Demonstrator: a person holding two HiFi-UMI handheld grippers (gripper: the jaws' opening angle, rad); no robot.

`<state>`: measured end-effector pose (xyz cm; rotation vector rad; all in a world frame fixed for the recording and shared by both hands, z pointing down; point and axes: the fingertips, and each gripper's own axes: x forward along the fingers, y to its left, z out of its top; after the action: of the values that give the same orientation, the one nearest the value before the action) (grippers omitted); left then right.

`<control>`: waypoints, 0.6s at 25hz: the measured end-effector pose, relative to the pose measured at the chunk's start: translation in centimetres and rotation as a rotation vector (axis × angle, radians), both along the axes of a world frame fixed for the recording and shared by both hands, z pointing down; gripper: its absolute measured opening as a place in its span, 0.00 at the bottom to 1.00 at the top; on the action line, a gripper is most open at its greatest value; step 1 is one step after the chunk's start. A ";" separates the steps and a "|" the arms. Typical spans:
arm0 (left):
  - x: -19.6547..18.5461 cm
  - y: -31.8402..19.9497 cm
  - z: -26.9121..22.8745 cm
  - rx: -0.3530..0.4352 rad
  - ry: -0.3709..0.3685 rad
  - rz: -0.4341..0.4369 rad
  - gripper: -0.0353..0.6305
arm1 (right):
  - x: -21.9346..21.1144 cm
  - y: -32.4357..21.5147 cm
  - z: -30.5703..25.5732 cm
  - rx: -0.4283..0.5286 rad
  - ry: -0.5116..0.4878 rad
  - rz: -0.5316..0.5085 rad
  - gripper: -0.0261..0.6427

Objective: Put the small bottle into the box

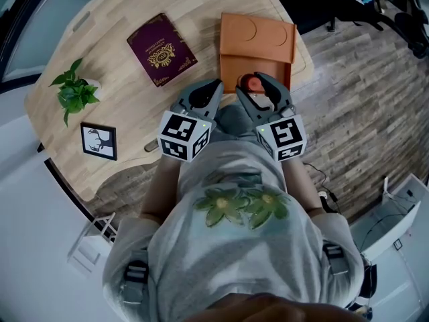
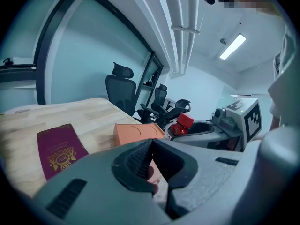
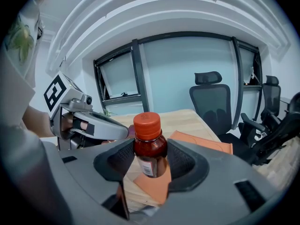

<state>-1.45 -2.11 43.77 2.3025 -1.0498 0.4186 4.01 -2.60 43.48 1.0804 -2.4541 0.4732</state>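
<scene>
The small brown bottle (image 1: 253,83) with a red cap stands upright between the jaws of my right gripper (image 1: 252,79), which is shut on it. In the right gripper view the bottle (image 3: 150,146) fills the gap of the right gripper (image 3: 150,159). It hangs just over the near edge of the orange box (image 1: 258,42), which lies flat on the table; the box (image 3: 201,142) shows behind and under the bottle. My left gripper (image 1: 214,86) hovers beside it to the left, jaws shut and holding nothing. From the left gripper (image 2: 151,146) view, the bottle (image 2: 183,124) is at the right.
A maroon passport (image 1: 161,49) lies left of the box on the wooden table (image 1: 120,19). A small potted plant (image 1: 75,89) and a framed deer picture (image 1: 98,141) sit near the table's left edge. Office chairs (image 3: 213,102) stand beyond the table.
</scene>
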 end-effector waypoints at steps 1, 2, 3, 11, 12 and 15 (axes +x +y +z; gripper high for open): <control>0.0 -0.1 0.1 -0.002 -0.001 0.002 0.06 | 0.0 -0.1 0.1 -0.002 0.000 0.001 0.36; 0.0 -0.1 0.2 -0.005 -0.001 0.003 0.06 | 0.0 -0.1 0.1 -0.004 0.001 0.001 0.36; 0.0 -0.2 0.3 -0.007 -0.001 0.004 0.06 | 0.0 -0.1 0.2 -0.007 0.002 0.001 0.36; -0.2 -0.7 1.2 -0.030 -0.003 0.015 0.06 | -0.7 -0.3 1.6 -0.043 0.006 -0.006 0.36; -0.3 -0.8 1.3 -0.032 -0.003 0.016 0.06 | -0.7 -0.4 1.7 -0.045 0.007 -0.006 0.36; -0.3 -1.0 1.5 -0.038 -0.004 0.020 0.06 | -0.8 -0.5 1.9 -0.050 0.010 -0.008 0.36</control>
<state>-1.75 -3.11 45.24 2.2813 -1.0136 0.4474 3.23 -3.15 45.36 1.0499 -2.4242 0.5222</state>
